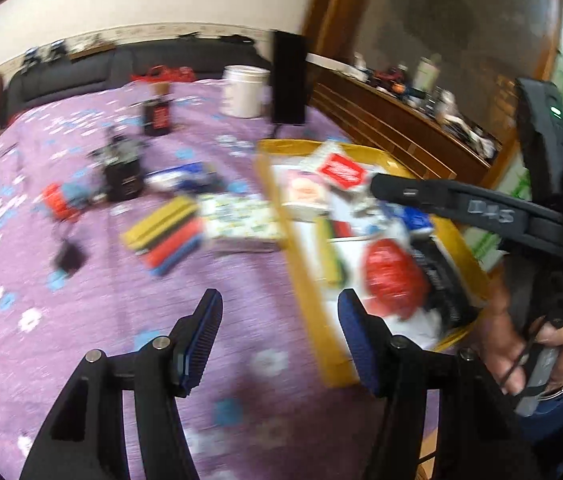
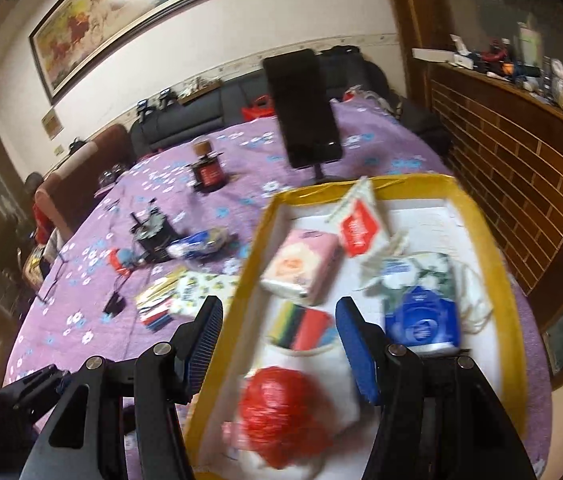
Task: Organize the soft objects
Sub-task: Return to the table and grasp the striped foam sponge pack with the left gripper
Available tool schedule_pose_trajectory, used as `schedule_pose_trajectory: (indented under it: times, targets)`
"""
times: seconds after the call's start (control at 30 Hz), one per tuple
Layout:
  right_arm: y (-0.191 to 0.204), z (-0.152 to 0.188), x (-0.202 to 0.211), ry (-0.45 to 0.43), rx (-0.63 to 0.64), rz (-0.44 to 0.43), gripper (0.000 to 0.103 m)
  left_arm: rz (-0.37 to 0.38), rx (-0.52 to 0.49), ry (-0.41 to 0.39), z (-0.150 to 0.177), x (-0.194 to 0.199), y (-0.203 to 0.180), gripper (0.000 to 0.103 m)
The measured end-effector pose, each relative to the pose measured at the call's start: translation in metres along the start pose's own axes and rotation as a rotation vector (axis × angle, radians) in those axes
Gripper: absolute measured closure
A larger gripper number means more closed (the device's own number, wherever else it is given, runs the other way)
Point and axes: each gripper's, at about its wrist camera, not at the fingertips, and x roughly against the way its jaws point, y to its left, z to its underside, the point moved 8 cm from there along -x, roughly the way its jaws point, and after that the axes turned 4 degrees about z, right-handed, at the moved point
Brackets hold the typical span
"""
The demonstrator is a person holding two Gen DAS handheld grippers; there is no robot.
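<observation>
Several soft items already in tray [image 2: 457,196]: tissue packs, red bag [image 2: 281,416]; left on bed: floral pack [image 1: 241,216], strips; both grippers' jaws released, empty

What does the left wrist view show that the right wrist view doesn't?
Left wrist only: the right gripper seen from outside, the hand holding it, and a white tub. Right wrist only: the framed painting on the wall. Both: the yellow tray, red bundle, pink tissue pack, purple bedspread; both grippers open and empty.
</observation>
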Motion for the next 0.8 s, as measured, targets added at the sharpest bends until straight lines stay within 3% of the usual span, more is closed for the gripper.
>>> schedule_pose_trajectory:
  times: [0.17, 0.37, 0.63, 0.8]
  targets:
    - [0.025, 0.003, -0.011, 0.04, 0.028, -0.031, 0.04, -0.078, 0.107, -0.003, 0.014, 0.008, 0.059, 0.044]
    - [0.059, 0.007, -0.03, 0.108, 0.08, -0.062, 0.04, -0.183, 0.152, 0.017, 0.033, 0.011, 0.106, 0.044]
    - [0.11, -0.016, -0.079, 0.22, 0.197, -0.066, 0.04, -0.202, 0.142, 0.026, 0.044, 0.009, 0.119, 0.044]
    - [0.114, -0.023, -0.132, 0.331, 0.17, -0.034, 0.04, -0.194, 0.153, 0.01, 0.046, 0.018, 0.125, 0.043]
